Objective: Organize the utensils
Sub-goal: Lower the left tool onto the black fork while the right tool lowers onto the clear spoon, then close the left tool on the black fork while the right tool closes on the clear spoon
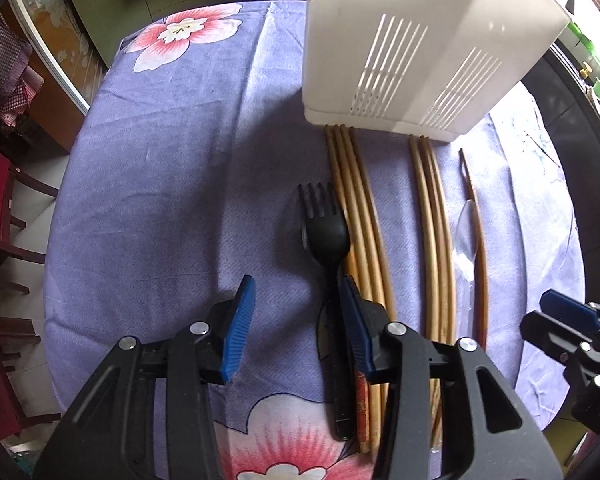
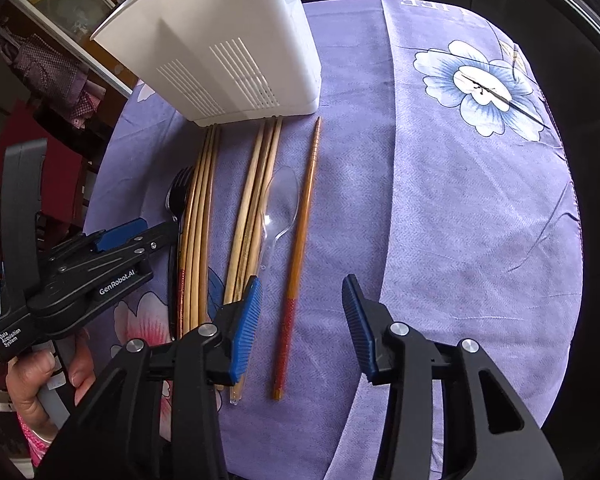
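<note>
Left tool (image 1: pixel 298 312) part-open, black fork (image 1: pixel 327 236) handle against its right pad. Right tool (image 2: pixel 302 312) part-open astride brown chopstick (image 2: pixel 300 232), pads clear.

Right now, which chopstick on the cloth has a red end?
The lone darker chopstick, lying by itself just right of the clear spoon. Its near end is red-patterned; the pale bamboo chopsticks lie in bundles.

- Left tongs (image 1: pixel 300 320) point steeply down, blue pads partly apart, nothing pinched.
- Right tongs (image 2: pixel 302 320) likewise tilted down, pads apart.
- A hand (image 2: pixel 40 384) at 8 o'clock grips the left handle.
</note>
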The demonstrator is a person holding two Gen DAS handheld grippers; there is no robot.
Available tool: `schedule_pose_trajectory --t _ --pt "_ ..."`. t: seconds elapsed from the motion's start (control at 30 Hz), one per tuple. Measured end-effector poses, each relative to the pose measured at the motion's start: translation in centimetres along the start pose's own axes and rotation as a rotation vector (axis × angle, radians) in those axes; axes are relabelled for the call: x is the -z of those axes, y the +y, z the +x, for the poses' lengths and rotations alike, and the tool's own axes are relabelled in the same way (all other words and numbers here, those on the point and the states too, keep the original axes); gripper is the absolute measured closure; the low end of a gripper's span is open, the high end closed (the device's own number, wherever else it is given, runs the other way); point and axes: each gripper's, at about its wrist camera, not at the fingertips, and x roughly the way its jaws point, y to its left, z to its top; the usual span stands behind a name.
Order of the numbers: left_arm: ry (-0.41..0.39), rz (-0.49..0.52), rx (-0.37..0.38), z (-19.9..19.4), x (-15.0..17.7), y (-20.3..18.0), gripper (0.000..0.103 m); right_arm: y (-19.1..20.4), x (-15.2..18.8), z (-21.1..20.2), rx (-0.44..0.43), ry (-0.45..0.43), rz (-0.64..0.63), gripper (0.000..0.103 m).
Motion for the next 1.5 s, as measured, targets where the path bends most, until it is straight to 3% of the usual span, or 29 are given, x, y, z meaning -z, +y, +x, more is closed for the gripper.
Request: schedule_pose_trajectory --t 0.27,0.33,0.4,0.7,0.73,0.83,0.97,1.3,1.5 --pt "0.003 0.022 -0.036 0.2 0.1 -1.2 0.060 -0.7 0.5 -0.5 -0.004 -0.005 0.009 0.060" --pt "0.009 0.017 -0.028 0.2 0.0 -0.9 0.072 -0.6 0.5 -0.7 -0.005 -0.005 0.005 0.060" --pt "0.019 0.005 -0.014 0.1 0.0 -0.5 0.077 -0.4 0.6 -1.0 -0.007 -0.008 0.000 0.060" --pt "0.009 0.033 -0.017 0.9 -0.1 -0.6 0.079 2.1 0.1 -0.7 -0.006 -0.002 -0.034 0.060" --pt "0.006 0.041 -0.027 0.9 0.0 -0.6 0.085 2.3 0.1 -0.5 -0.001 0.003 -0.038 0.062" --pt "0.013 0.052 -0.037 0.9 -0.2 0.3 0.092 2.9 -0.2 0.5 0.021 0.024 -0.042 0.070" --pt "0.005 0.061 -0.075 0.8 -0.1 1.8 0.093 3.4 -0.8 1.9 0.031 0.051 -0.034 0.074" --pt "-0.015 0.096 -0.084 0.7 0.2 2.2 0.091 3.6 -2.7 4.7 0.085 0.100 0.009 0.092" --pt "-0.014 0.099 -0.079 0.2 0.6 1.7 0.091 3.9 -3.4 5.3 0.084 0.132 0.016 0.092"
